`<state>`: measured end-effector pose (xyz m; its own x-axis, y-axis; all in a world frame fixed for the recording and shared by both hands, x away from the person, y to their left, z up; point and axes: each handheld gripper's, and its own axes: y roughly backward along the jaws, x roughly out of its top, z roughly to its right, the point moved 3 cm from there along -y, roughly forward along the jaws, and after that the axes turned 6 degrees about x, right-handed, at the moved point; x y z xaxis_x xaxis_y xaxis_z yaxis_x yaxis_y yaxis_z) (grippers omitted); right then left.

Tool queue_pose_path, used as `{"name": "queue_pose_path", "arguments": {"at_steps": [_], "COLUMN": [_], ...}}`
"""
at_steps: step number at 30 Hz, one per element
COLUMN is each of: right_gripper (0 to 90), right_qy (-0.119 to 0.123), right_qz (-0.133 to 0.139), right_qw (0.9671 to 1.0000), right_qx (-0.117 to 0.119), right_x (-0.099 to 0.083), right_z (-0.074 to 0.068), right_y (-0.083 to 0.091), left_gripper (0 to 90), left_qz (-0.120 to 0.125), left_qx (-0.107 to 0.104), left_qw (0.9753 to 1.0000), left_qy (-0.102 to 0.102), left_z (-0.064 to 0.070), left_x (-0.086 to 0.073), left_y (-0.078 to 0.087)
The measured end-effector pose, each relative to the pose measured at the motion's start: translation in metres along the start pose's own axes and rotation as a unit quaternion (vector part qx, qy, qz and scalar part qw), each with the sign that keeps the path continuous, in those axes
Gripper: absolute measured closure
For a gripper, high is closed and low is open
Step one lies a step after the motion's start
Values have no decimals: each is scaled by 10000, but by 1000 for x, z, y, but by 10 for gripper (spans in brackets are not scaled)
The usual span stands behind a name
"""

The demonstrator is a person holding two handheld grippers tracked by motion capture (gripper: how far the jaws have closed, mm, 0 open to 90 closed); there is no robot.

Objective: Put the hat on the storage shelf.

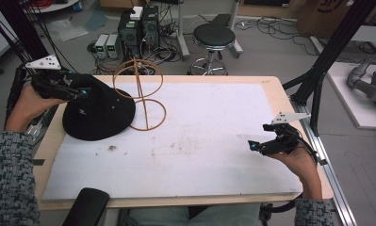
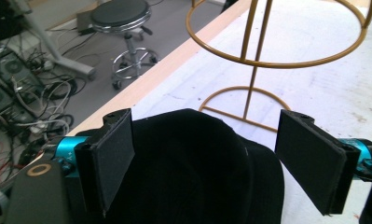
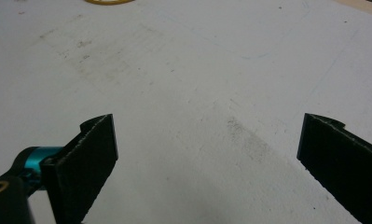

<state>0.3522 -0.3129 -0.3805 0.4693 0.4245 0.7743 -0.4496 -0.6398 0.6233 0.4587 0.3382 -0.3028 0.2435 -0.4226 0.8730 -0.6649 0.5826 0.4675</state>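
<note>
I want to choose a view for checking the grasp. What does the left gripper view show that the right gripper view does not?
The left gripper view has the black hat lying between the wide-apart jaws of the left gripper, the full gold wire stand behind it, the table edge and a stool on the floor. The right gripper view has the right gripper, jaws wide apart with nothing between them, over a faintly stained patch. Both show the white table cover; the stand's base just enters the right gripper view at its top edge.

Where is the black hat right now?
In the high view, the black hat lies on the white table mat at its far left, touching the base of the gold wire stand. The left tool has its open jaws around the hat's crown.
</note>
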Motion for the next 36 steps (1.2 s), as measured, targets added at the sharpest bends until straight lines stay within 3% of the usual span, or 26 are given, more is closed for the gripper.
{"name": "queue_pose_path", "arguments": {"at_steps": [10, 19, 24, 32, 36], "right_gripper": [46, 46, 47, 47, 47], "right_qy": [35, -1, -26, -52, -68], "right_qz": [-77, -64, -103, -131, -149], "right_qw": [10000, 10000, 9999, 9999, 9999], "right_qx": [3, 4, 17, 38, 54], "right_x": [-3, -7, -10, -13, -14], "right_z": [-4, -7, -8, -8, -10], "right_y": [-1, 2, 2, 3, 3], "left_gripper": [201, 206, 207, 205, 213], "left_qz": [83, 228, 165, 261, 252], "left_qx": [-130, -195, -99, 97, 102], "left_qw": [9998, 9995, 9998, 9995, 9995], "left_qy": [-95, -104, -51, 144, 176], "left_z": [-11, -17, -27, -44, -49], "left_x": [11, 8, 3, -2, -4], "left_y": [-6, -17, -26, -30, -32]}}
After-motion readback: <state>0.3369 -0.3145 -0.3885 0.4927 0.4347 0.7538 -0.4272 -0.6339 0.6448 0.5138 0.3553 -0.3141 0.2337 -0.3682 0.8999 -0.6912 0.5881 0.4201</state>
